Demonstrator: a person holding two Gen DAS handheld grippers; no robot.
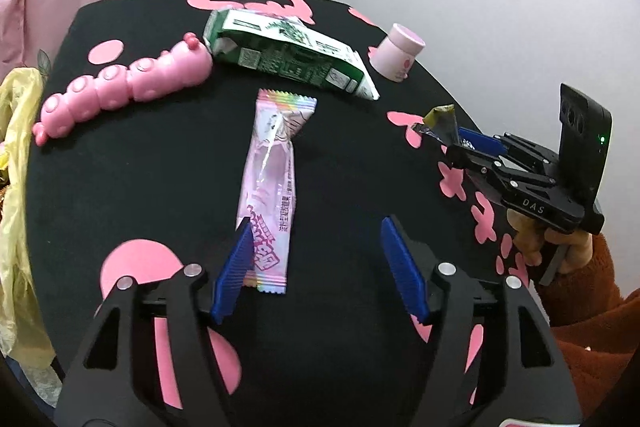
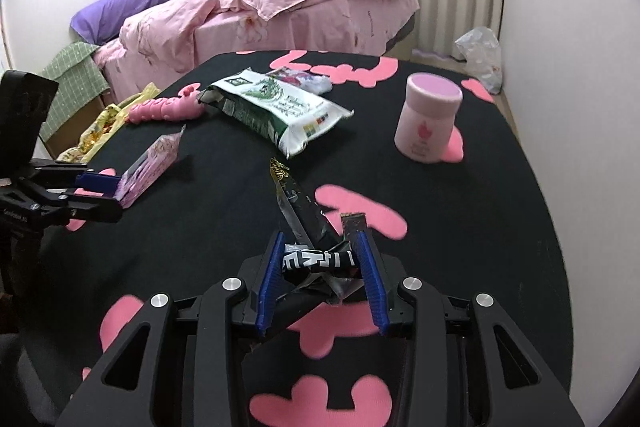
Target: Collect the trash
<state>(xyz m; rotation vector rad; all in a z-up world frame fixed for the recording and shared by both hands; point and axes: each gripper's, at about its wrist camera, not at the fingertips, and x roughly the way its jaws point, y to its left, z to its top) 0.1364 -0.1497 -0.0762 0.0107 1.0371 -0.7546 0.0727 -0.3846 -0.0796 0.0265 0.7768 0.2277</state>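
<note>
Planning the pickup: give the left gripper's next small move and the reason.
Probably shift the left gripper slightly to its left, to centre the pink wrapper. The jaws stand open, but the wrapper lies flat on the table against the left pad, with the rest of the gap empty.

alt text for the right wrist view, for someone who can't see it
The right gripper is shut on a crumpled black wrapper above a black table with pink shapes. Beyond lie a green-and-white bag and a pink jar.

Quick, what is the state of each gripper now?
Left gripper: open, pink wrapper lying by one pad.
Right gripper: shut on black wrapper.
</note>
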